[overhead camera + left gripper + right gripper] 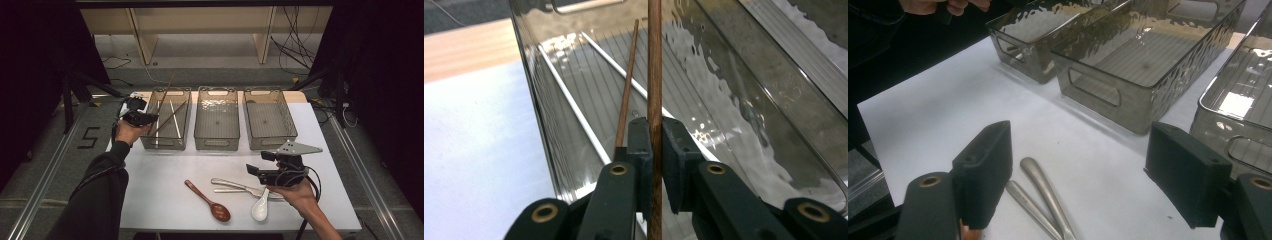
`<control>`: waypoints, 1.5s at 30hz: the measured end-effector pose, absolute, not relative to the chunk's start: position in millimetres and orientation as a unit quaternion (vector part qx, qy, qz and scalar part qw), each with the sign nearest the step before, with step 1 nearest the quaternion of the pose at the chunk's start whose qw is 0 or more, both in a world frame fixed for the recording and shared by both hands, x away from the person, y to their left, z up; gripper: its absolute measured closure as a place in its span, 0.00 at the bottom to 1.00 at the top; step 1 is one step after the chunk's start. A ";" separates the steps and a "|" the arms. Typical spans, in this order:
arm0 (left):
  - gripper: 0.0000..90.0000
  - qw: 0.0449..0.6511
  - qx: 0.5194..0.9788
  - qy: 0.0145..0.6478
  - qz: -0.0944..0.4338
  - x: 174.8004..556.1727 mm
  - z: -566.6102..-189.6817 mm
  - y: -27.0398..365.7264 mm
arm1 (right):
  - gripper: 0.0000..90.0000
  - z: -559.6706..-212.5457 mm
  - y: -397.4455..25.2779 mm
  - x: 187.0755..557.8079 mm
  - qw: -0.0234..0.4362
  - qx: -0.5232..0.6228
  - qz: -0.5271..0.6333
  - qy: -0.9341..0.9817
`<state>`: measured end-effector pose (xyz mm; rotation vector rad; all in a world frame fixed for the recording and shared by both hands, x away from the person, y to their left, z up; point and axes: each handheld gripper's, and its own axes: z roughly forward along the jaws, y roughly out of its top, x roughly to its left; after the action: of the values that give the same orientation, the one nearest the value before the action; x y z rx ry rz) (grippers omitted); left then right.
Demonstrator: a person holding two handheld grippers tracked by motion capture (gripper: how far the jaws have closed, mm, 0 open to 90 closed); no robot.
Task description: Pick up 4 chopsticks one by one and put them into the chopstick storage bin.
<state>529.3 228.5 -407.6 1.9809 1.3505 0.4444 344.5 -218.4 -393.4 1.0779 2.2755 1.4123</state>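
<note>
Left gripper [655, 150]: jaws clamped on brown chopstick [654, 75] above left bin [531, 100]. Right gripper [1078, 170]: jaws wide apart, above metal utensil handles [1045, 195].

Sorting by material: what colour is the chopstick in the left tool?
Brown chopstick; left gripper view.

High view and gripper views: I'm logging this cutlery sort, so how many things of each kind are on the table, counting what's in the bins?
Bins: 3
Brown chopsticks: 2
White chopsticks: 2
Spoons: 2
Metal utensils: 2
Total: 11
</note>
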 end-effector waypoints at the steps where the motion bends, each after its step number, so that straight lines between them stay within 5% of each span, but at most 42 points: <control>1: 0.87 0.344 0.762 0.523 0.170 529.1 -408.0 228.6 | 0.31 -393.4 -218.3 344.5 0.127 0.371 0.485 0.782; 10: 0.52 0.374 0.766 0.506 0.136 505.7 -390.9 216.8 | 0.31 -393.7 -218.1 344.8 0.126 0.370 0.486 0.782; 18: 0.38 0.399 0.785 0.457 0.127 470.0 -381.8 195.6 | 0.31 -394.7 -216.9 345.1 0.127 0.371 0.482 0.783; 45: 0.27 0.395 0.839 0.362 0.097 427.3 -405.6 150.6 | 0.31 -394.8 -219.3 343.6 0.129 0.369 0.481 0.784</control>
<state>427.3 150.6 -405.6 2.1271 0.9188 0.2448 343.6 -219.3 -394.8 1.0726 2.2799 1.3994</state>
